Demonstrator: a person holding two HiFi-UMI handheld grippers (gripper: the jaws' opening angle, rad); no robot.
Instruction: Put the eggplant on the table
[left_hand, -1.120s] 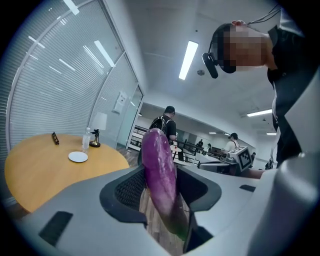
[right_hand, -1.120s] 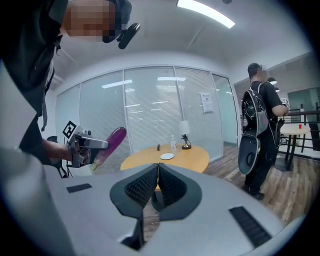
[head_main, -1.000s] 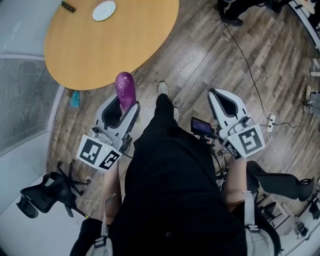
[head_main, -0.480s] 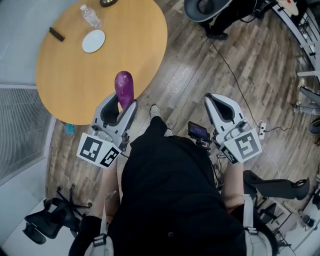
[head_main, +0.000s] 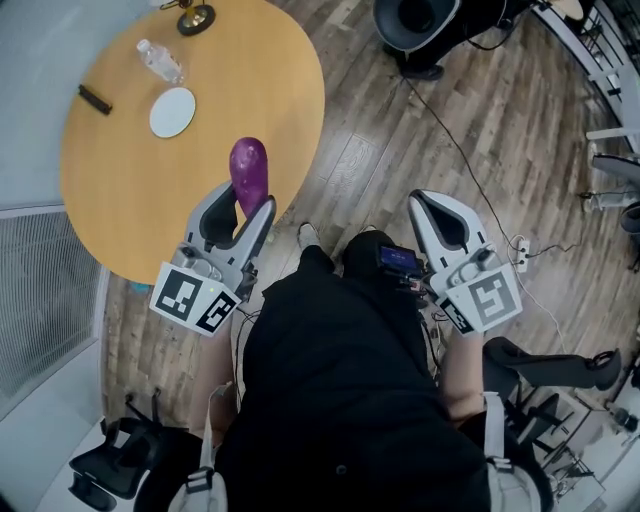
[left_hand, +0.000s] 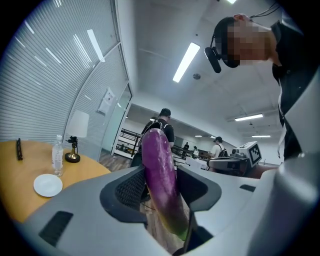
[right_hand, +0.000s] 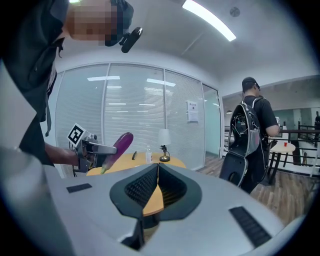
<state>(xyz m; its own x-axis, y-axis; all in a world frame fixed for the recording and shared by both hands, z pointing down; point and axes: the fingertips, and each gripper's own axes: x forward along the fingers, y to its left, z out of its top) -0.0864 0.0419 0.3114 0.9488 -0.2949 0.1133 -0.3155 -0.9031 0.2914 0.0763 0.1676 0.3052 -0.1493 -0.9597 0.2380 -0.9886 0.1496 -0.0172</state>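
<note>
L gripper (head_main: 243, 213) clamps eggplant (head_main: 249, 165), long axis toward 12 o'clock, tip over tabletop (head_main: 140, 190) edge; R gripper (head_main: 441, 206) jaws together, empty.

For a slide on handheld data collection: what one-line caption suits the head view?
Left gripper holds a purple eggplant near the round wooden table; right gripper is shut and empty.

A: What are you counting over there?
B: I'm counting one long purple eggplant (head_main: 249, 168), one round wooden table (head_main: 130, 190), one round white plate (head_main: 172, 112), one clear plastic bottle (head_main: 159, 61) and one flat black bar (head_main: 95, 99).
</note>
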